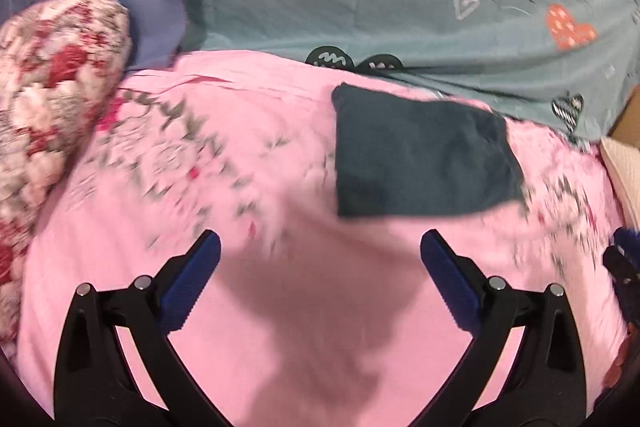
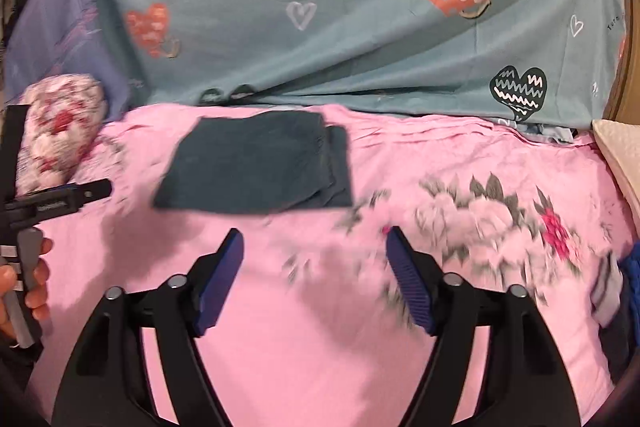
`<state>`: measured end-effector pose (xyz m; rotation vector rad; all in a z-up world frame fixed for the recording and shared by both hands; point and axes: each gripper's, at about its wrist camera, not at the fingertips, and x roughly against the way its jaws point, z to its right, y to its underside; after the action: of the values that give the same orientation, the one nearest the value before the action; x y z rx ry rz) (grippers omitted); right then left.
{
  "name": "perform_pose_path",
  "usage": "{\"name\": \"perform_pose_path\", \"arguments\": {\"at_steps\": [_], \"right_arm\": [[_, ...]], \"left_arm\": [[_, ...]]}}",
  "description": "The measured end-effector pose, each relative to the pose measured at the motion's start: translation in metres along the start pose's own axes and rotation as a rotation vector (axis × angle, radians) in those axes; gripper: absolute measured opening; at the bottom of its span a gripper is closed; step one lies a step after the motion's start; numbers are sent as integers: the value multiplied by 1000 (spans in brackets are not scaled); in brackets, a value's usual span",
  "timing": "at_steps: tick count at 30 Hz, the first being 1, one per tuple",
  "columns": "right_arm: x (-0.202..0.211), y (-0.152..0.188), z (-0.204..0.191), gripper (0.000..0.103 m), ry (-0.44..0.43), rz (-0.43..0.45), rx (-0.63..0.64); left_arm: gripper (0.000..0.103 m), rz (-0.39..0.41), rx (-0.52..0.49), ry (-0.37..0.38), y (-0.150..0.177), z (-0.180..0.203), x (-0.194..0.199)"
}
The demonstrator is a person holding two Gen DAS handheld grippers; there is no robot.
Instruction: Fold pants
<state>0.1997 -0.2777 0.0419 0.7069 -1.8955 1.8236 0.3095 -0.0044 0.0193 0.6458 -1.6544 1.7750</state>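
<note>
Fisheye views from two hand-held grippers, both aimed down across a bed spread with a pink floral sheet (image 1: pixel 304 307).

Far left: a rounded pillow in red-and-white floral print (image 1: pixel 52 99), resting on the sheet's edge. Beside it in the right wrist view, a hand (image 2: pixel 24 283) around the left tool's handle.

Left gripper (image 1: pixel 320 251): jaws spread wide, nothing between the blue pads (image 1: pixel 192 279), only bare pink sheet below.

Centre: the pants (image 2: pixel 256 163), dark teal, already folded into a compact, roughly square stack of several layers, lying flat on the sheet toward the back, near a teal heart-print cloth (image 2: pixel 340 27) draped behind. Apart from both grippers, touched by neither.

Right gripper (image 2: pixel 316 251): also gaping, empty, pointed at the sheet just in front of the stack's right corner.

Far right: a pale cushion edge (image 2: pixel 620 155) and a scrap of blue fabric (image 2: pixel 630 267), partly cut off.

Handling, as a judgement: soft, light, limp cloth, not fragile, prone to sliding and unfolding if lifted by one layer. Best taken at the stepped right edge, pinching all layers together, or at two near corners, one per gripper. Fold seemingly complete or nearly so.
</note>
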Motion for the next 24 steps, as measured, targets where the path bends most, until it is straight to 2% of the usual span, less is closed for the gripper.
{"name": "perform_pose_path", "arguments": {"at_steps": [1,2,4,7,9,11,15,19,24], "right_arm": [[20,8,-7,98,4,21,5],[44,17,-17,101,6,51,9],[89,37,-28,102,15,109,14],[138,63,-38,102,76,133,3],[163,82,-39,102,50,141,-24],[178,100,-38,102,51,148,-46],[193,132,-43,102,88,157,-45],[198,148,-52,102,100,135,-20],[208,154,-53,102,115,145,-20]], "left_arm": [[101,2,-17,8,14,4,20],[101,11,-34,8,27,7,37],[101,47,-83,-4,56,17,80],[101,70,-119,-7,93,28,127],[101,91,-114,-3,116,31,156],[101,126,-109,-16,139,33,181],[101,148,-131,-93,171,40,204],[101,155,-138,-86,191,42,219],[101,159,-123,-76,200,43,229]]}}
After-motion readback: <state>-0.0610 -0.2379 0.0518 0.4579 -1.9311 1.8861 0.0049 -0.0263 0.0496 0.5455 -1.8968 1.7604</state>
